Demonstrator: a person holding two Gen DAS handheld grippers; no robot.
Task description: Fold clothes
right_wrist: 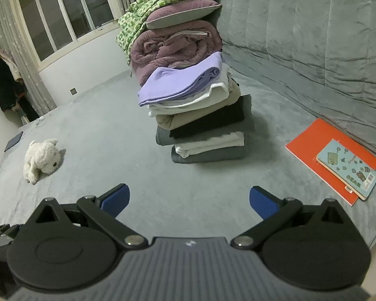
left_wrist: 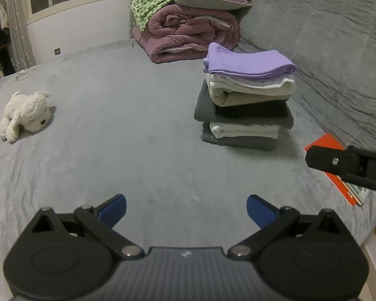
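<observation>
A stack of folded clothes (left_wrist: 245, 105) (right_wrist: 200, 115) stands on the grey bed, with a lilac garment (left_wrist: 250, 62) (right_wrist: 183, 82) on top and white, beige, black and grey pieces under it. My left gripper (left_wrist: 186, 210) is open over bare bedding, well short of the stack and to its left. My right gripper (right_wrist: 189, 202) is also open and holds nothing, with the stack straight ahead at some distance. Part of the right gripper's black body (left_wrist: 348, 168) shows at the right edge of the left wrist view.
A white plush dog (left_wrist: 25, 115) (right_wrist: 42, 160) lies on the left of the bed (left_wrist: 127, 130). Rolled mauve quilts and pillows (left_wrist: 188, 30) (right_wrist: 178, 40) are piled at the back. An orange folder with a small notebook (right_wrist: 338, 160) (left_wrist: 338, 173) lies at the right, by the padded headboard (right_wrist: 313, 37).
</observation>
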